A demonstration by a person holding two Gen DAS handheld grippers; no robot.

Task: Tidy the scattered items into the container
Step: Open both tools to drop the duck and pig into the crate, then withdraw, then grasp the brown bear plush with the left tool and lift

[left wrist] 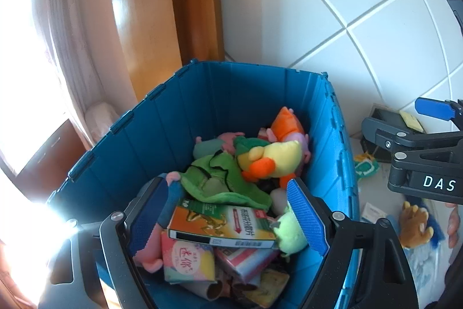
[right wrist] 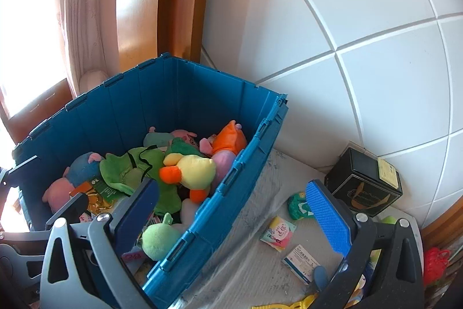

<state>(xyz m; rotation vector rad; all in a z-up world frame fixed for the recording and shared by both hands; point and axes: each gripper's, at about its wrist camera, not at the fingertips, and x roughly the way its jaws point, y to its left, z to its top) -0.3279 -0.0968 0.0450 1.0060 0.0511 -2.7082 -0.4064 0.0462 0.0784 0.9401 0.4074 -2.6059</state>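
A blue crate (left wrist: 121,152) (right wrist: 231,184) holds several plush toys, among them a yellow duck (left wrist: 275,155) (right wrist: 196,170) and a green plush (left wrist: 220,178). An orange box (left wrist: 220,225) lies on top of other packets. My left gripper (left wrist: 228,217) hovers over the crate's near end, open, with nothing between its blue pads (left wrist: 306,219). My right gripper (right wrist: 231,213) is open too, held above the crate's right wall and empty. On the table beside the crate lie a pad packet (right wrist: 277,233), a white medicine box (right wrist: 301,262) and a small green toy (right wrist: 298,206).
A black box (right wrist: 364,184) stands against the white tiled wall (right wrist: 347,48). A brown plush (left wrist: 413,225) lies on the table right of the crate. A red object (right wrist: 434,265) sits at the far right edge. A wooden frame and curtain (left wrist: 72,34) rise behind the crate.
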